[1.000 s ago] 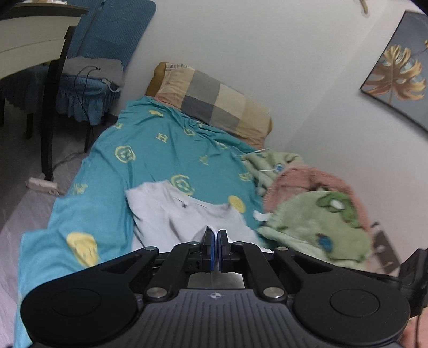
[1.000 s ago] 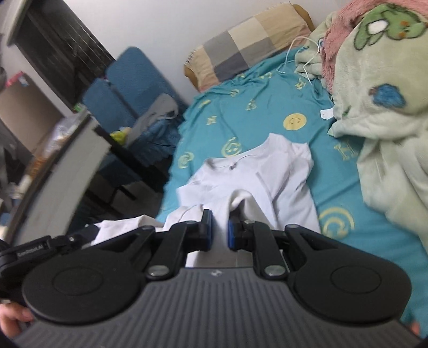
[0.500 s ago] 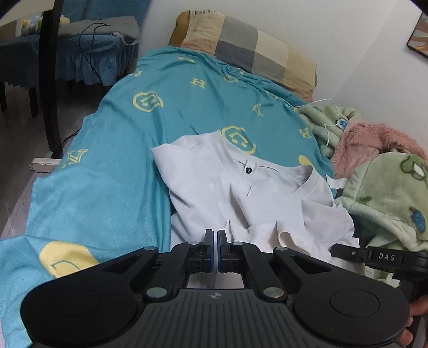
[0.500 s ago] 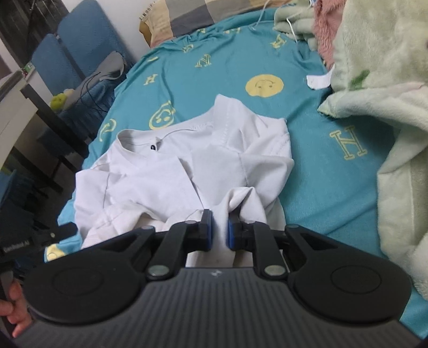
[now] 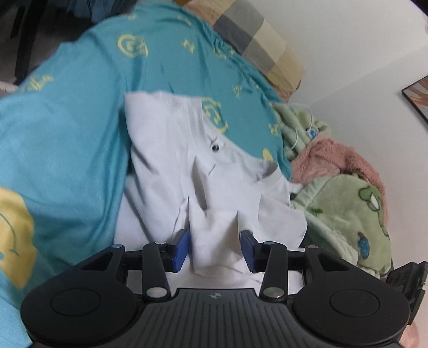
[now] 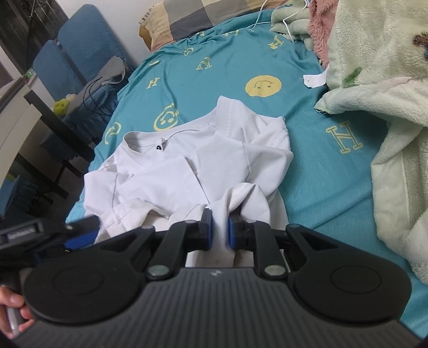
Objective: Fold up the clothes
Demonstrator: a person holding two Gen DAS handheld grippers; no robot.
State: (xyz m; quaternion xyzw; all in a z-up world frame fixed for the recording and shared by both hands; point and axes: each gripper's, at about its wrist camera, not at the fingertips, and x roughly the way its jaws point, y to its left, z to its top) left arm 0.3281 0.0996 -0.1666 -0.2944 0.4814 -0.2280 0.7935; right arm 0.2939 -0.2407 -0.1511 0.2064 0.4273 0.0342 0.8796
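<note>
The white T-shirt (image 6: 187,166) lies on the bed (image 6: 307,171), on the teal sheet, just beside the green fleece blanket (image 6: 388,120) and well short of the checked pillow (image 6: 187,18). Its collar end points toward the pillow and its hem comes toward the two tools, so its long axis runs up the bed from hem to collar, with the sleeves already turned in over the chest. The step in hand, as I judge it, is laying the lower part of the shirt down. The left tool (image 5: 215,247) has just been opening: its blue pads stand spread with a bunch of cloth between them, no longer squeezed (the left wrist view is blurred, so whether the fabric still brushes one pad I cannot tell). The right tool (image 6: 219,231) is pinching a gather of the shirt's cloth, pads pressed on it. To do it well, the right tool should let go only once its cloth rests on the shirt below. Both tools should then back off toward the hem without dragging fabric. The fold edge should sit square across the long axis, so that no slant carries into later folds.
</note>
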